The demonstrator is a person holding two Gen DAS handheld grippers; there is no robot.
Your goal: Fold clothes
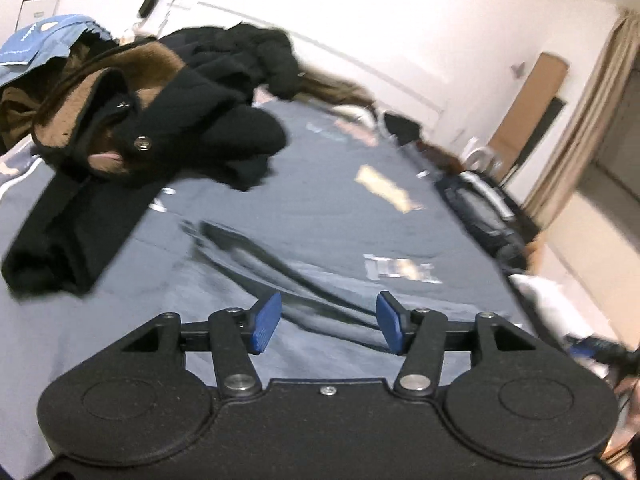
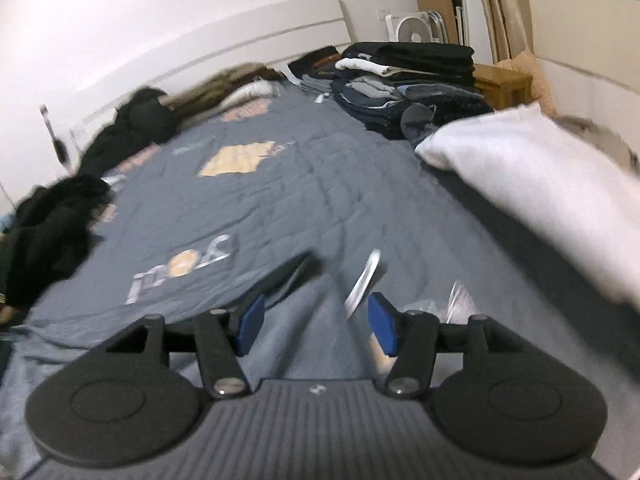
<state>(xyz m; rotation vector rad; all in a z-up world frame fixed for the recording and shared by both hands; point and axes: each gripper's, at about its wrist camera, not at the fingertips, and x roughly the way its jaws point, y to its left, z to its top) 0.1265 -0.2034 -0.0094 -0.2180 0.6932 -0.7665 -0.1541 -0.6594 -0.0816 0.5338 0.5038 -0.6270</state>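
Clothes (image 1: pixel 132 120) lie ahead-left of the left hand-held gripper (image 1: pixel 326 322) (jaws apart).

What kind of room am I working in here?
Most likely a bedroom in a home. A wide bed under a grey quilt meets a white headboard, folded clothes are stacked at its far corner, and an unfolded heap with a black coat waits on the other side.

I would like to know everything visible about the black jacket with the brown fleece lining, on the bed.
The black jacket with brown fleece lining lies crumpled and unfolded on the grey-blue printed bedspread, far left in the left wrist view. Its fuzzy brown lining is turned outward at the collar, and a round metal snap button shows. A dark sleeve or flap trails toward the camera. A light blue garment rests behind it. No gripper touches it.
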